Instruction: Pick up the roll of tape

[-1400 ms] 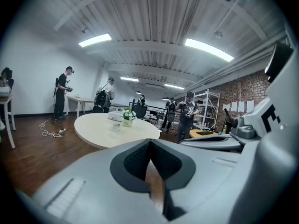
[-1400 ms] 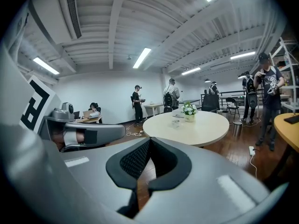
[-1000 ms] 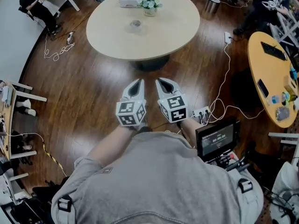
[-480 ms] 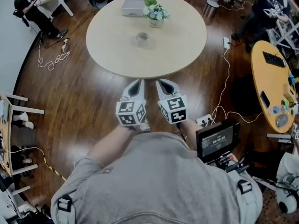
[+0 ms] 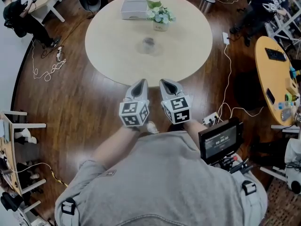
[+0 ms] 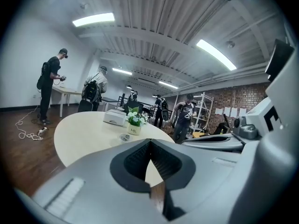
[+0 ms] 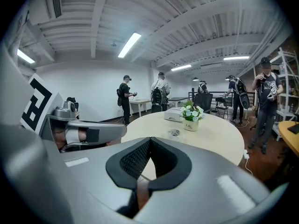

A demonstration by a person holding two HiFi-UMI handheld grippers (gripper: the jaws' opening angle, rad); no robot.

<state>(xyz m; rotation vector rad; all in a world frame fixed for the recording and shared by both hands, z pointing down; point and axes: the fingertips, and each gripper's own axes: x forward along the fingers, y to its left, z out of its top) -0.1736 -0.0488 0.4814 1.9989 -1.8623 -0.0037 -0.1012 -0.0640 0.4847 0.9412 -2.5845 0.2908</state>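
Note:
The roll of tape [image 5: 148,43] is a small clear ring lying flat near the middle of the round beige table [image 5: 113,55]. It also shows in the left gripper view as the tape [image 6: 125,136] and in the right gripper view as the tape [image 7: 174,133]. My left gripper [image 5: 140,84] and right gripper [image 5: 166,83] are side by side at the table's near edge, well short of the tape. Both are shut with nothing between the jaws. Seen along their own jaws, the left gripper [image 6: 150,143] and right gripper [image 7: 150,141] point at the table.
Beyond the tape stand a potted flower [image 5: 160,19] and a white box [image 5: 134,6]. A small monitor [image 5: 220,139] hangs at my right hip. Cables [image 5: 225,93] trail over the wooden floor. An orange table [image 5: 277,74] is at the right. People stand around the room's edges.
Both grippers have travelled forward together toward the round table. Their tips were over bare floor; now they reach the table's near edge. Both stay shut.

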